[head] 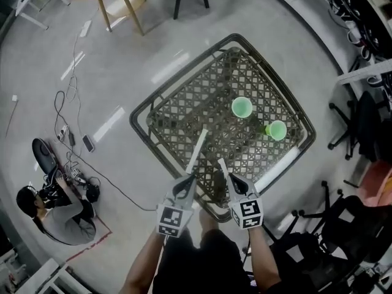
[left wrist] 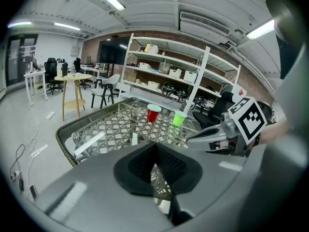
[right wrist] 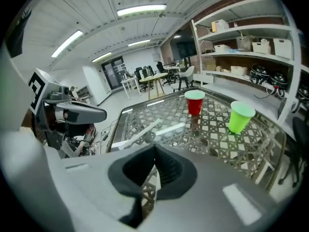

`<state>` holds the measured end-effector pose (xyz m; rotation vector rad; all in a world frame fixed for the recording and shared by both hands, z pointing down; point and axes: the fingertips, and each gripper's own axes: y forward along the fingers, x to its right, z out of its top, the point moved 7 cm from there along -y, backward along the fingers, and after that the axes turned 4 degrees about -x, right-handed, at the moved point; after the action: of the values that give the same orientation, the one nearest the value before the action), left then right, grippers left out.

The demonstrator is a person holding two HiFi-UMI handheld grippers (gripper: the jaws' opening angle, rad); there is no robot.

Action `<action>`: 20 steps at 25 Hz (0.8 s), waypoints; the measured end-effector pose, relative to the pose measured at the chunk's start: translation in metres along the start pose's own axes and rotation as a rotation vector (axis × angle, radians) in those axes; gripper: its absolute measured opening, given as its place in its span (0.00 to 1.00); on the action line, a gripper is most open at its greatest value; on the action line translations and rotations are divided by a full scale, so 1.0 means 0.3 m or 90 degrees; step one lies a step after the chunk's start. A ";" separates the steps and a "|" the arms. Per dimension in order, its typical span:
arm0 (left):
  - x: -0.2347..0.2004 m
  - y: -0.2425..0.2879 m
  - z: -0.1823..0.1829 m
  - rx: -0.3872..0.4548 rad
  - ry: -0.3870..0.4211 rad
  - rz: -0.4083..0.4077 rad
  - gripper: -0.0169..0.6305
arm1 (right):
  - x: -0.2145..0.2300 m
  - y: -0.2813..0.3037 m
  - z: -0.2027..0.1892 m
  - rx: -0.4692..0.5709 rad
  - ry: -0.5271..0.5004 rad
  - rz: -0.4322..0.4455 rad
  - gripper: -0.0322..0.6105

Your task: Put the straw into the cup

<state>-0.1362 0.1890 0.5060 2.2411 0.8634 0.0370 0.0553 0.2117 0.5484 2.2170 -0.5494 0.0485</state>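
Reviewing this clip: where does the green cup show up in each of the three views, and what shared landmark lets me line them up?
Head view: the green cup stands right of centre, seen from above, near the table's right edge.
Left gripper view: green cup slightly right of centre, just right of the red cup.
Right gripper view: green cup in the right half, right of the red cup.
Shared landmark: the lattice table it stands on.

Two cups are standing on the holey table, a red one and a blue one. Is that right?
Almost. The second cup is green, not blue. The right gripper view shows the red cup and the green cup both standing upright on the lattice table.
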 end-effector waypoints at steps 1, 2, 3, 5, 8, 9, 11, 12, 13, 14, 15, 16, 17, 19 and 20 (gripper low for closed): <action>-0.006 0.012 -0.005 -0.003 -0.002 0.001 0.04 | 0.006 0.019 -0.006 -0.010 -0.003 0.000 0.05; -0.011 0.024 -0.009 -0.005 -0.004 0.003 0.04 | 0.012 0.037 -0.011 -0.020 -0.006 0.000 0.05; -0.014 0.034 -0.010 -0.006 -0.007 0.004 0.04 | 0.018 0.055 -0.016 -0.028 -0.006 0.005 0.06; -0.017 0.052 -0.012 -0.008 -0.012 0.005 0.04 | 0.026 0.085 -0.024 -0.044 -0.002 0.020 0.10; -0.017 0.068 -0.021 -0.015 -0.018 0.004 0.04 | 0.026 0.118 -0.035 -0.062 -0.004 0.033 0.15; -0.017 0.072 -0.025 -0.018 -0.020 0.004 0.04 | 0.026 0.127 -0.038 -0.068 -0.006 0.033 0.18; -0.015 0.078 -0.037 -0.023 -0.025 0.003 0.04 | 0.029 0.145 -0.045 -0.077 -0.009 0.028 0.24; -0.015 0.082 -0.044 -0.025 -0.027 0.003 0.04 | 0.032 0.155 -0.051 -0.081 -0.011 0.025 0.26; -0.016 0.085 -0.051 -0.028 -0.029 0.003 0.04 | 0.034 0.165 -0.059 -0.087 -0.014 0.021 0.27; -0.017 0.087 -0.057 -0.029 -0.032 0.003 0.04 | 0.034 0.175 -0.067 -0.094 -0.018 0.019 0.29; -0.019 0.088 -0.063 -0.031 -0.035 0.003 0.04 | 0.033 0.184 -0.073 -0.102 -0.021 0.017 0.29; -0.021 0.089 -0.069 -0.033 -0.037 0.004 0.04 | 0.031 0.192 -0.079 -0.109 -0.022 0.017 0.29; -0.024 0.091 -0.075 -0.035 -0.039 0.005 0.04 | 0.030 0.199 -0.085 -0.114 -0.021 0.017 0.29; -0.029 0.095 -0.082 -0.038 -0.042 0.005 0.04 | 0.030 0.211 -0.091 -0.120 -0.017 0.017 0.29; -0.032 0.098 -0.084 -0.039 -0.042 0.006 0.04 | 0.031 0.217 -0.093 -0.121 -0.015 0.016 0.29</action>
<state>-0.1336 0.1839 0.5455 2.1768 0.8062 -0.0072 0.0416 0.1926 0.6158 2.0284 -0.5701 -0.0162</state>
